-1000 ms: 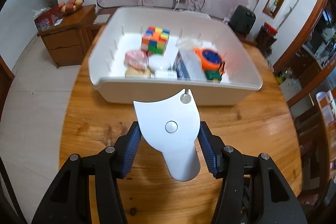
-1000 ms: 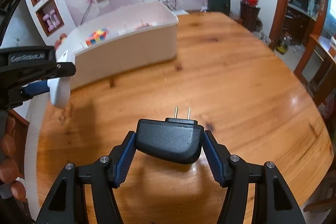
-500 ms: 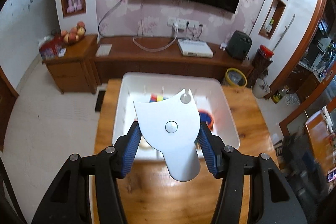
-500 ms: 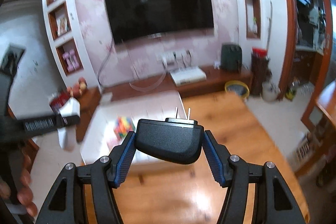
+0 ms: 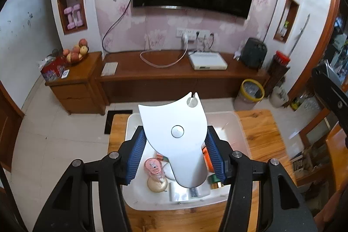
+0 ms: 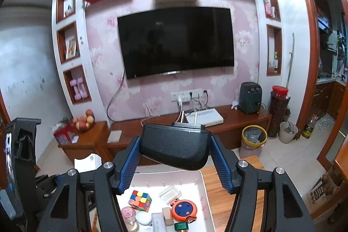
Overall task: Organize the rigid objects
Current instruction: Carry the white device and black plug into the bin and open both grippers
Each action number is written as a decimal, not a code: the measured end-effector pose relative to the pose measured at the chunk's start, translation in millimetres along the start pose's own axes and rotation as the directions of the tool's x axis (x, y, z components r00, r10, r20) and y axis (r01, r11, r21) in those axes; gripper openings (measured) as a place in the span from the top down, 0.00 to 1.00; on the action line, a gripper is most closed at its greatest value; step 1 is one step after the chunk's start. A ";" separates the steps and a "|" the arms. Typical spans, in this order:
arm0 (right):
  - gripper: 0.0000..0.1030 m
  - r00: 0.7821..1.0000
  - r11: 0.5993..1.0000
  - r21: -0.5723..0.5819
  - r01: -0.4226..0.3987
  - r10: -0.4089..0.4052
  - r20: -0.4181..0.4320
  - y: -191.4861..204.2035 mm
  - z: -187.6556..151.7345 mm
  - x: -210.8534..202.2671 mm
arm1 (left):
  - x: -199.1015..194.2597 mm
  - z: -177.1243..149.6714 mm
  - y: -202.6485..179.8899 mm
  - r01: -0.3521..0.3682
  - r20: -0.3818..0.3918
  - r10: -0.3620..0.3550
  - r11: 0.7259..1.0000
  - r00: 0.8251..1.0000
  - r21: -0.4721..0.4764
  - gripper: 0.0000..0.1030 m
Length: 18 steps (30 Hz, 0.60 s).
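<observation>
My left gripper (image 5: 174, 149) is shut on a flat white plastic piece (image 5: 176, 136) with a round stud, held high above the white bin (image 5: 237, 136). My right gripper (image 6: 175, 156) is shut on a black plug adapter (image 6: 174, 147), prongs pointing away, also held above the bin (image 6: 202, 188). In the bin lie a colourful puzzle cube (image 6: 140, 199), an orange round tape measure (image 6: 183, 209), a pink-capped bottle (image 5: 153, 169), a clear box (image 6: 170, 194) and several small items. The left gripper with its white piece (image 6: 88, 163) shows at the lower left of the right wrist view.
The bin sits on a wooden table (image 5: 258, 132). Beyond it stand a low wooden TV cabinet (image 5: 174, 77), a side cabinet with fruit (image 5: 76, 52), a yellow-rimmed waste bin (image 5: 251, 92) and a wall TV (image 6: 176, 42).
Both grippers have risen well above the table and tilted up, still holding their objects. The bin now appears small and far below; the room wall fills the views.
</observation>
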State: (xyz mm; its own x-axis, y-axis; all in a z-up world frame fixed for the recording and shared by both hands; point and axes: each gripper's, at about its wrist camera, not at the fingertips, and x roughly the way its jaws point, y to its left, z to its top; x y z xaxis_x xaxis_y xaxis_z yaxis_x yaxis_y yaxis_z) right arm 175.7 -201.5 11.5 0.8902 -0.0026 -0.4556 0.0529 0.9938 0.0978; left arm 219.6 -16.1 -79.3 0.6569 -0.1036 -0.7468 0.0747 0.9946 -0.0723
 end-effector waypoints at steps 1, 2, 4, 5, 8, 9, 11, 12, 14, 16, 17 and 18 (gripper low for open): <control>0.38 1.000 1.000 -0.005 0.004 -0.004 -0.015 0.5 -3.5 7.7 | 11.2 -4.4 -0.1 -0.014 -0.016 0.014 1.000 1.000 0.008 0.43; 0.38 0.999 1.000 -0.014 0.011 -0.012 -0.045 1.4 -9.4 22.3 | 19.3 -8.3 0.0 -0.023 -0.031 0.024 1.000 0.999 0.014 0.43; 0.38 0.994 1.000 -0.029 0.008 -0.011 -0.107 2.6 -22.8 46.5 | 38.1 -17.6 -1.0 -0.038 -0.071 0.040 0.999 0.997 0.026 0.43; 0.38 0.990 0.999 -0.042 0.007 -0.012 -0.140 5.4 -30.9 58.7 | 51.3 -24.6 0.1 -0.044 -0.103 0.047 0.999 0.994 0.029 0.43; 0.38 0.972 0.997 -0.081 0.017 -0.036 -0.233 6.7 -59.7 90.1 | 78.2 -39.7 2.4 -0.057 -0.175 0.061 0.998 0.983 0.030 0.43; 0.38 0.966 0.996 -0.085 0.020 -0.041 -0.255 6.6 -66.9 96.3 | 84.5 -43.4 2.7 -0.058 -0.192 0.063 0.998 0.979 0.031 0.43; 0.38 0.941 0.996 -0.089 0.015 -0.044 -0.337 5.6 -87.9 117.3 | 99.6 -53.9 2.7 -0.069 -0.230 0.076 0.997 0.970 0.038 0.43; 0.38 0.929 0.996 -0.090 0.012 -0.045 -0.367 4.9 -96.4 124.8 | 107.5 -60.1 2.8 -0.070 -0.251 0.077 0.997 0.965 0.039 0.43; 0.38 0.902 0.994 -0.107 0.008 -0.053 -0.428 6.4 -114.3 139.8 | 118.7 -69.1 1.6 -0.074 -0.282 0.083 0.996 0.956 0.044 0.43; 0.38 0.880 0.992 -0.129 0.007 -0.067 -0.470 9.0 -127.9 149.7 | 125.1 -73.8 -0.3 -0.077 -0.299 0.088 0.996 0.950 0.048 0.43; 0.38 0.867 0.990 -0.142 0.004 -0.074 -0.493 10.6 -136.0 155.2 | 128.1 -77.7 -0.8 -0.078 -0.309 0.089 0.996 0.947 0.049 0.43; 0.38 0.854 0.988 -0.152 -0.003 -0.077 -0.515 12.5 -143.1 159.8 | 129.9 -80.2 -1.4 -0.080 -0.315 0.092 0.995 0.944 0.052 0.43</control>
State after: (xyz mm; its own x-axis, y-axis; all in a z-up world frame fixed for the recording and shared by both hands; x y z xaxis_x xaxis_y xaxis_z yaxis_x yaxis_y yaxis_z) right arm 253.8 -173.6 -186.7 0.5225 -0.0210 -0.8524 -0.0195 0.9991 -0.0366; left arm 244.6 -30.3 -229.3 0.3907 -0.0037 -0.9205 0.0606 0.9979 0.0218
